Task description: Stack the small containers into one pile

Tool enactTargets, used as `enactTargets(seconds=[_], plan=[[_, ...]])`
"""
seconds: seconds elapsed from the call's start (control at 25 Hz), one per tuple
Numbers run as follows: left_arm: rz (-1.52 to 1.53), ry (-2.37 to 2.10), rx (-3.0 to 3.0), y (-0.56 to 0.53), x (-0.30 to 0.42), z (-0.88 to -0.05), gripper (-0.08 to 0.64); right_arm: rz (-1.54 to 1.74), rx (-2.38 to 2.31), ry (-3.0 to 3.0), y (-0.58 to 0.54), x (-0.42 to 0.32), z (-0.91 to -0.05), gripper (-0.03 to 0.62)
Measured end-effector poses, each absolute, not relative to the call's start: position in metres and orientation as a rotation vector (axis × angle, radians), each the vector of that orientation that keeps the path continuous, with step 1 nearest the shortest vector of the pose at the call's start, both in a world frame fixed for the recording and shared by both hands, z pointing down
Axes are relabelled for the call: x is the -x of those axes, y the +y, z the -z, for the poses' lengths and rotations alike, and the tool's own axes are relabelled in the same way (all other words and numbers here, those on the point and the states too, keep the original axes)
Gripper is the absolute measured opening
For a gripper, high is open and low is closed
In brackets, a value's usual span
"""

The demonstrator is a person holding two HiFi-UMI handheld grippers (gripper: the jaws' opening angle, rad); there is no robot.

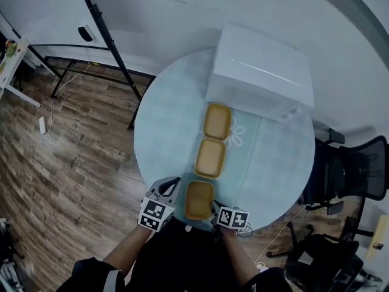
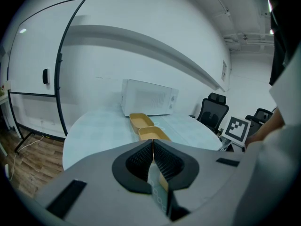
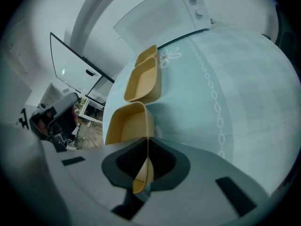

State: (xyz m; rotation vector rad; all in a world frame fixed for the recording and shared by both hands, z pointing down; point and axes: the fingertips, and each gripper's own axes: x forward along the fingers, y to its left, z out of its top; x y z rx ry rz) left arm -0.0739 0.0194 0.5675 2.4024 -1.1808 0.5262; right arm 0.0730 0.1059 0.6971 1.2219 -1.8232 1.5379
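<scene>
table [image 1: 164, 132] with a white box [image 1: 261, 72], no pile yet
three yellow tubs [image 1: 210, 157] run in a line out from the box; my right claw [image 3: 147, 142] is pinched on the farthest tub [image 1: 199, 200]'s wall, to lift it i'd guess. left claw [image 2: 153, 142] closed on nothing, just as far from the box.

matt tan plastic containers [image 1: 210, 158], wood-grain floor [image 1: 73, 163]

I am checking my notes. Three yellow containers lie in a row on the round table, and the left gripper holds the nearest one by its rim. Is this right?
Not quite: the right gripper holds the nearest container by its rim, as the right gripper view shows. The left gripper is shut on nothing. The rest is right.
</scene>
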Motion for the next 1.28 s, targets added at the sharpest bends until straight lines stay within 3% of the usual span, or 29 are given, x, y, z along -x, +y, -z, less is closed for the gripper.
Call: enactTargets(seconds=[1.28], plan=[[-0.542, -1.196, -2.384, 0.007, 0.062, -0.578, 0.015, -1.68, -1.329, -1.852, 0.042, -0.118, -0.626, 0.032]])
